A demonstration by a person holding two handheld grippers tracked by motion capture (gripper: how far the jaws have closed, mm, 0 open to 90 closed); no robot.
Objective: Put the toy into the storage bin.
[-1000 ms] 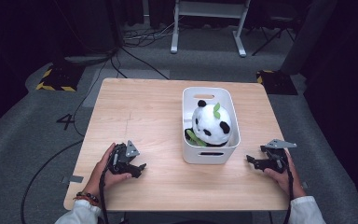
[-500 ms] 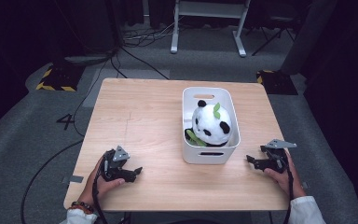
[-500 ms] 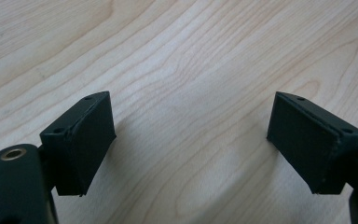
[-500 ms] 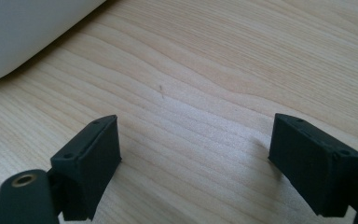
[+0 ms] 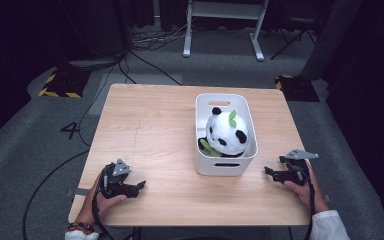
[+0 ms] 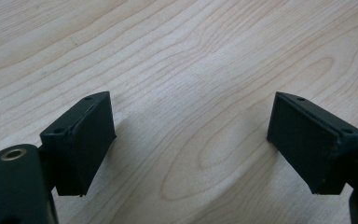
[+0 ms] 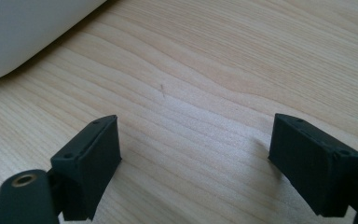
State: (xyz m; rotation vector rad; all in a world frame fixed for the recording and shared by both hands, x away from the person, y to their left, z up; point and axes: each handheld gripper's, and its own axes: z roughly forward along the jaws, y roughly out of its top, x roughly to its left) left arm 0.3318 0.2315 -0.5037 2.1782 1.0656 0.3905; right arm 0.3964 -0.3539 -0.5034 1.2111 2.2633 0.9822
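- Two claws sit at the near edge of the worktop (image 5: 150, 120), both with jaws spread wide and nothing between them; each gripper view looks down on bare wood grain.
- Nearest change: the left claw (image 5: 139, 186) has slid back toward the person and a little to the left over the past second, so it now rests close to the near-left corner, the hand (image 5: 97, 200) wrapped around it from below.
- By contrast, the right claw (image 5: 271, 173) has kept its place near the right edge, level with the front of the bin (image 5: 202, 107). In the right gripper view that bin's white wall (image 7: 23, 32) curves across the upper left corner, just beyond the jaws.
- Farther on, the plush panda (image 5: 226, 133) sits inside the white bin, right of centre, with green leaf pieces at its head and at its lower side.
- My reading: with the toy in the bin, both claws empty and the left one withdrawn, the placing looks finished and the hands are settling at rest, though a fresh reach for the panda cannot be ruled out.
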